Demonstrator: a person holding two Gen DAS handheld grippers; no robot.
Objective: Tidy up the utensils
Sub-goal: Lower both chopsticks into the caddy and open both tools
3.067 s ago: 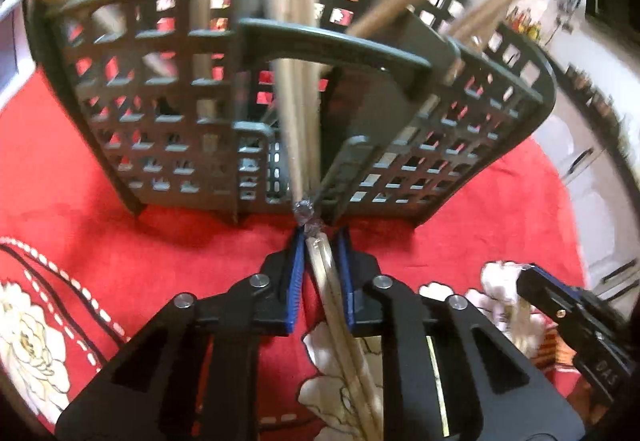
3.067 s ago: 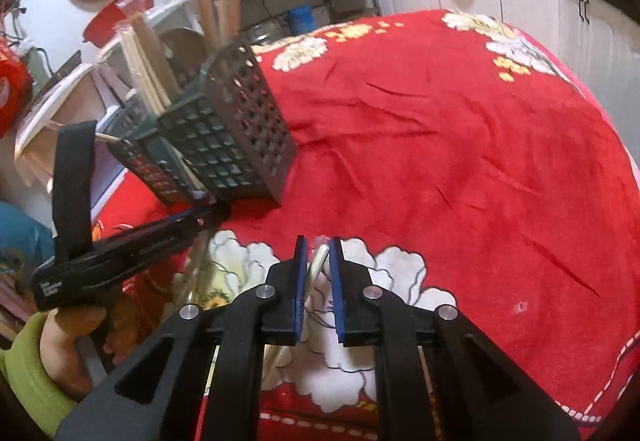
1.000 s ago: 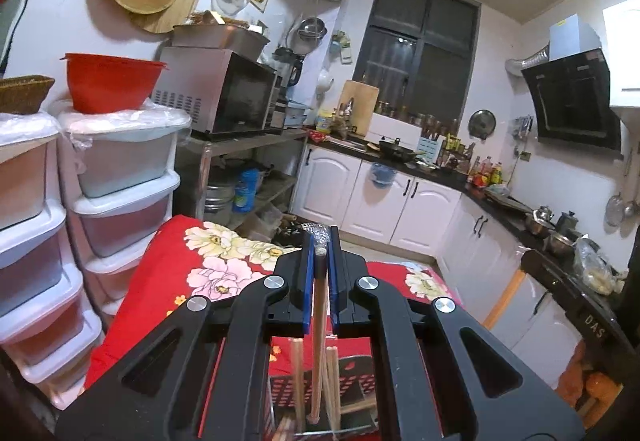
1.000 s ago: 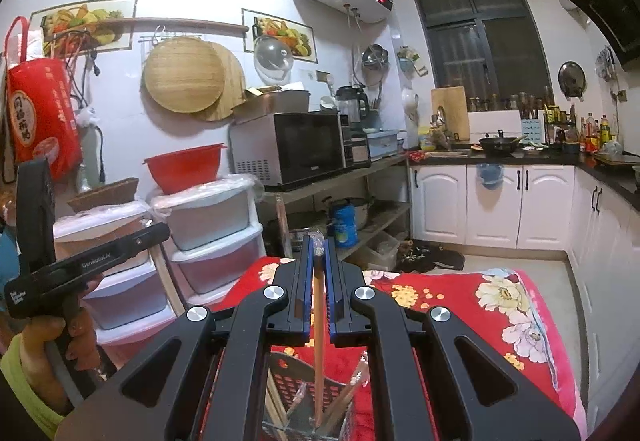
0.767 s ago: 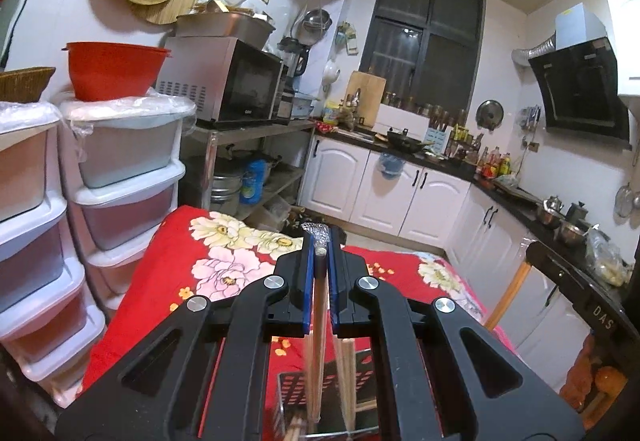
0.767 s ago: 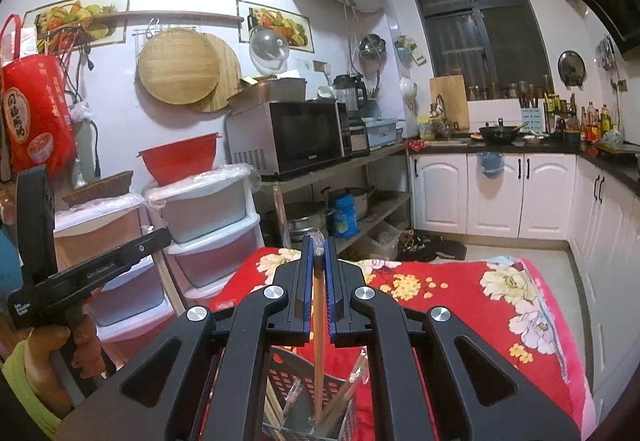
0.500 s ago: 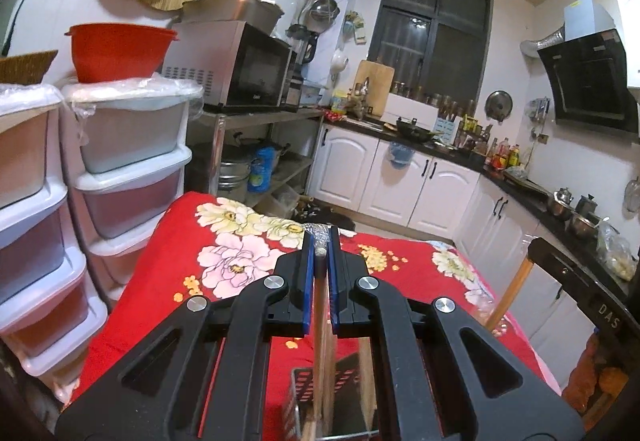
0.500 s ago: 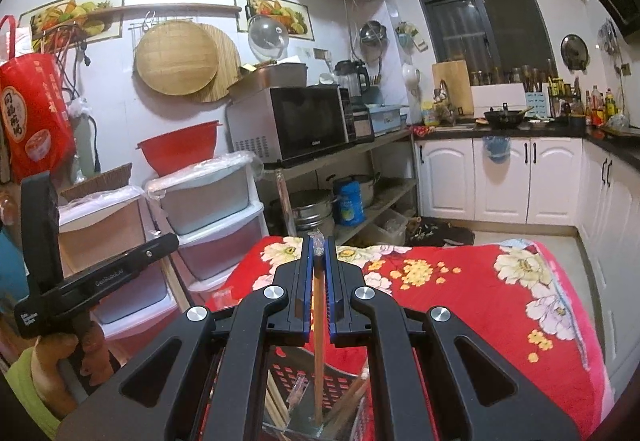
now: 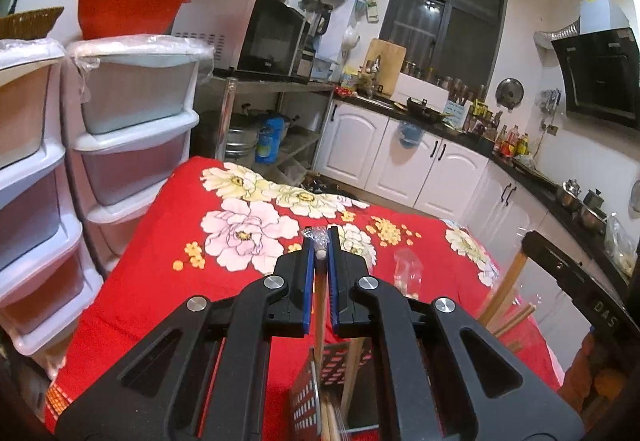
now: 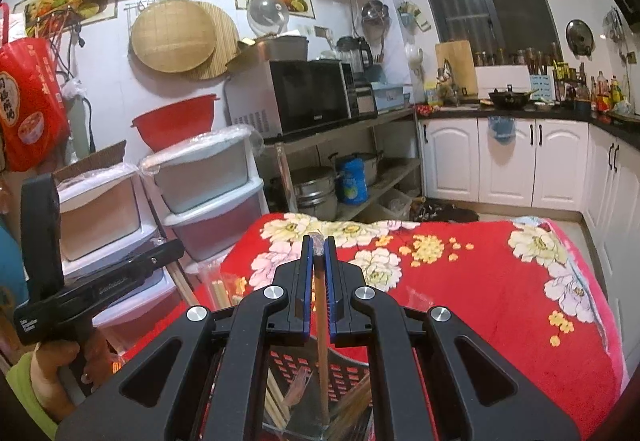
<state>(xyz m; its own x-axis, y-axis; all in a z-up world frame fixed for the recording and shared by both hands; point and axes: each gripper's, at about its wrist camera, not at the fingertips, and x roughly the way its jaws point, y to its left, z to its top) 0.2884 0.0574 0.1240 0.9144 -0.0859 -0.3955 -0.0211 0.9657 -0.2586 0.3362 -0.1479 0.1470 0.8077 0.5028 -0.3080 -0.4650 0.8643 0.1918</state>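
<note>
Slotted basket holds chopsticks. Left gripper, right gripper each clamped on wrapped chopsticks above it.

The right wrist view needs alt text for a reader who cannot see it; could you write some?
The right gripper is shut on a wooden chopstick hanging into a dark slotted utensil basket on a red floral tablecloth, kitchen behind.

Red floral tablecloth open ahead and right. Slotted utensil basket with upright chopsticks directly below fingers. Stacked plastic drawers wall off left table edge.
</note>
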